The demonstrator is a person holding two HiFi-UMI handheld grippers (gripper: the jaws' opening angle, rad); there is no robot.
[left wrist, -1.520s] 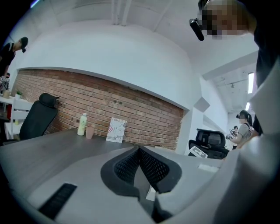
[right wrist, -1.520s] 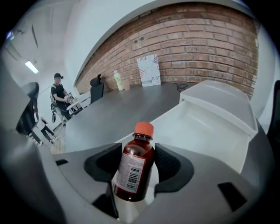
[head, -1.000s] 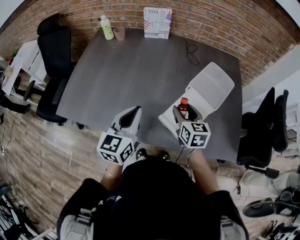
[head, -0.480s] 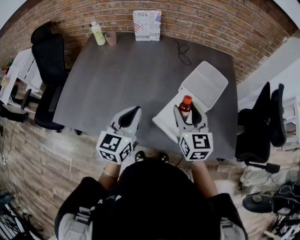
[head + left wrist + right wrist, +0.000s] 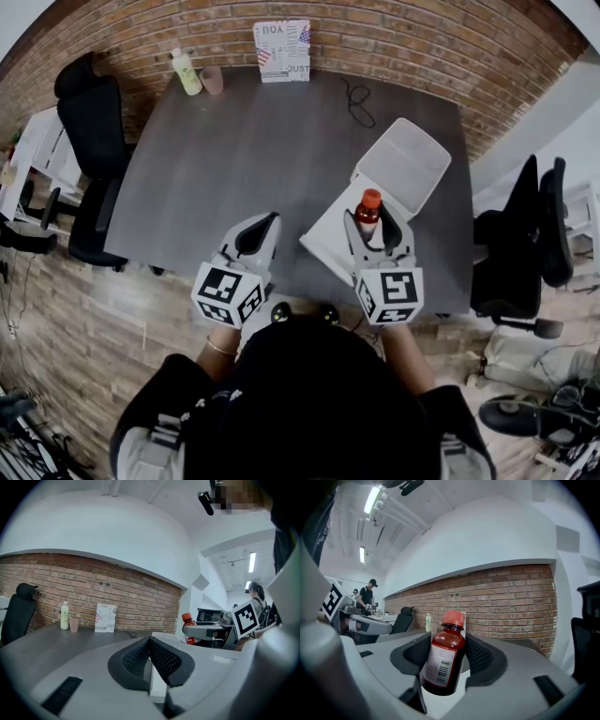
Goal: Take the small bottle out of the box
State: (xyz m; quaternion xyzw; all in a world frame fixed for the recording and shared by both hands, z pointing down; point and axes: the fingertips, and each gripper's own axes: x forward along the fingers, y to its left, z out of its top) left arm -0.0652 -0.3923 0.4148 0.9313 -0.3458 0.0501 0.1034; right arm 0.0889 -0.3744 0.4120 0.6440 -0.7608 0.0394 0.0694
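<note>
Right gripper (image 5: 445,667) jaws clamping small bottle (image 5: 444,656), upright

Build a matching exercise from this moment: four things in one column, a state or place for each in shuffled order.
1. small bottle
2. left hand-held gripper
3. box
4. green bottle

A. lid open
B. far corner of the table, beside a cup
C. jaws together, nothing between them
D. clamped in the right hand-held gripper

Pairs: 1-D, 2-C, 3-A, 4-B
</note>
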